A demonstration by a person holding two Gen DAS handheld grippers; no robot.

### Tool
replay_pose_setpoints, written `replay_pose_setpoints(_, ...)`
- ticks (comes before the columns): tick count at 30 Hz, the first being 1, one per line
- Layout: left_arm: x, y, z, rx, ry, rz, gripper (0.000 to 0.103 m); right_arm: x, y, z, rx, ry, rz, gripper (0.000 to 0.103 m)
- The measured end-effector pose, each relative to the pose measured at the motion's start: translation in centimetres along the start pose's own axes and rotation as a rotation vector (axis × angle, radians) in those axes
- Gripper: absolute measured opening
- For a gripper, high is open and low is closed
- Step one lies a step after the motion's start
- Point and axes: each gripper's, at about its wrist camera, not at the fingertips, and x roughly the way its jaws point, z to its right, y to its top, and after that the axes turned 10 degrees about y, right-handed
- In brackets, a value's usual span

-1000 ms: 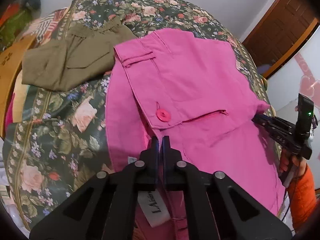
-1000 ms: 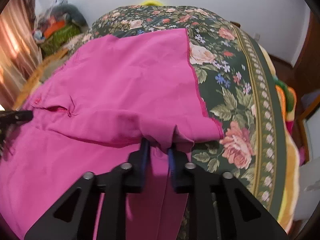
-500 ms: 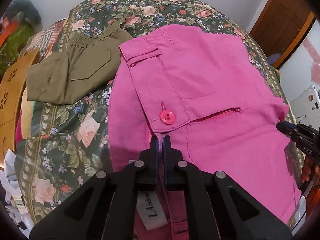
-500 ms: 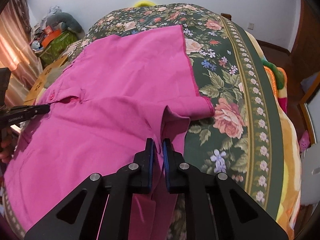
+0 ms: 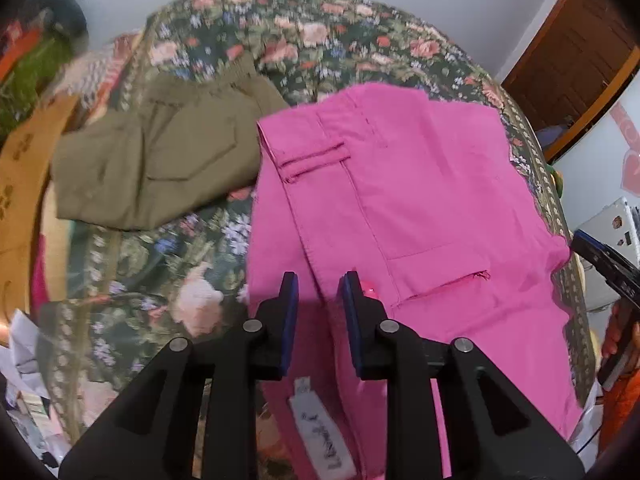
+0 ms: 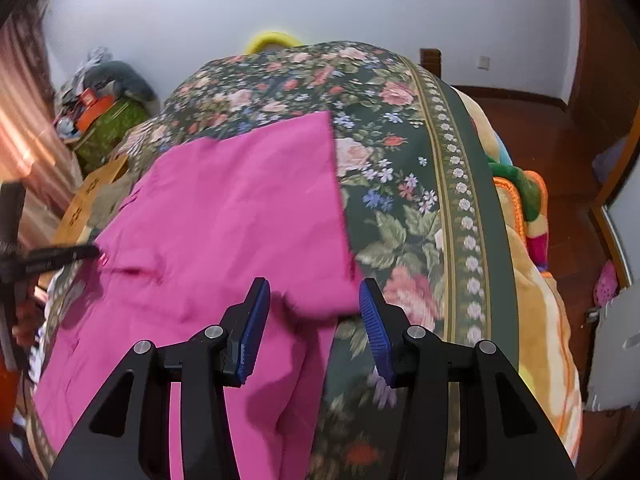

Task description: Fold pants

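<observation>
Both grippers, clamped on cloth half a second ago, now stand apart: left gripper (image 5: pixel 318 290), right gripper (image 6: pixel 314 306). Pink pants (image 5: pixel 404 216) lie folded on the floral bedspread (image 6: pixel 404 184). Light, limp fabric; likely best pinched at the folded edge corners.

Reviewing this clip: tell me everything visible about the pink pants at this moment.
The pink pants are a bright magenta woven fabric, lying folded over on the floral bedspread. Visible parts: a waistband with a belt loop, a welt pocket with a small tear-like end, a pink button partly hidden behind the left gripper, and a white label near the bottom. The far edge lies flat and straight; the near fold is rumpled. Both the left and right gripper are open above the fabric, not holding it.
</observation>
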Motion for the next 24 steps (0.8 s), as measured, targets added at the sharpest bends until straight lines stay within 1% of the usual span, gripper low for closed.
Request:
replay_pose_setpoints(3, 1.1, 0.3, 0.2, -0.013, -0.03, -0.016, 0.023, 1.8, 0.9, 1.4, 0.036, -0.011, -0.027, 0.043)
replay_pose_setpoints(5, 1.3, 0.4, 0.4, -0.01, -0.027, -0.008, 0.021, 3.1, 1.1, 2.1, 0.052, -0.002, -0.054, 0.043)
replay_pose_setpoints(6, 1.2, 0.4, 0.7, 0.006, -0.012, 0.01, 0.014, 3.8, 1.0, 2.2, 0.047, 0.0, -0.078, 0.041)
replay_pose_setpoints(7, 1.1, 0.4, 0.9, 0.019, 0.007, 0.029, 0.011, 4.9, 0.8, 2.1, 0.026, -0.01, -0.115, 0.031)
replay_pose_setpoints(8, 1.1, 0.3, 1.0, 0.027, 0.026, 0.043, 0.009, 5.3, 0.3, 2.0, 0.003, -0.019, -0.131, 0.027)
replay_pose_setpoints(9, 1.0, 0.2, 1.2, 0.043, 0.056, 0.062, 0.009, 5.4, 0.1, 1.8, -0.019, -0.027, -0.123, 0.025)
replay_pose_setpoints(10, 1.1, 0.2, 1.3, 0.052, 0.073, 0.074, 0.01, 5.4, -0.2, 1.6, -0.046, -0.039, -0.112, 0.017)
replay_pose_setpoints(11, 1.2, 0.1, 1.4, 0.062, 0.096, 0.084, 0.01, 5.4, -0.3, 1.5, -0.061, -0.061, -0.115, 0.014)
replay_pose_setpoints(12, 1.3, 0.1, 1.5, 0.072, 0.136, 0.096, 0.008, 5.4, -0.4, 1.6, -0.062, -0.069, -0.118, 0.013)
replay_pose_setpoints(13, 1.5, 0.1, 1.5, 0.079, 0.184, 0.105, 0.002, 5.4, -0.5, 1.8, -0.059, -0.066, -0.122, 0.013)
replay_pose_setpoints(14, 1.8, 0.1, 1.3, 0.081, 0.227, 0.099, 0.001, 5.4, -0.3, 1.9, -0.059, -0.065, -0.128, 0.013)
replay_pose_setpoints(15, 2.2, 0.0, 0.8, 0.072, 0.227, 0.078, 0.001, 5.1, -0.1, 1.9, -0.061, -0.068, -0.136, 0.013)
replay_pose_setpoints(16, 2.3, 0.0, 0.0, 0.047, 0.173, 0.049, 0.001, 4.8, 0.1, 1.8, -0.062, -0.069, -0.136, 0.013)
replay_pose_setpoints(18, 1.3, -0.3, -1.2, 0.005, 0.11, 0.047, 0.001, 2.9, 0.0, 1.4, -0.065, -0.044, -0.092, 0.015)
replay_pose_setpoints(19, 0.6, -0.4, -1.5, -0.002, 0.098, 0.06, 0.001, 1.9, -0.2, 1.3, -0.062, -0.028, -0.071, 0.024)
replay_pose_setpoints(20, -0.2, -0.5, -1.7, -0.005, 0.098, 0.078, 0.001, 0.9, -0.2, 1.1, -0.051, -0.009, -0.05, 0.03)
replay_pose_setpoints(21, -0.9, -0.5, -1.7, -0.001, 0.096, 0.095, 0.002, 0.1, -0.2, 1.0, -0.038, 0.004, -0.028, 0.04)
replay_pose_setpoints(22, -1.4, -0.6, -1.5, 0.007, 0.088, 0.105, 0.002, -0.6, -0.3, 0.8, -0.036, 0.017, -0.006, 0.042)
replay_pose_setpoints(24, -2.3, -0.7, -0.6, 0.03, 0.07, 0.122, 0.002, -1.0, -0.2, 0.1, -0.045, 0.045, 0.008, 0.042)
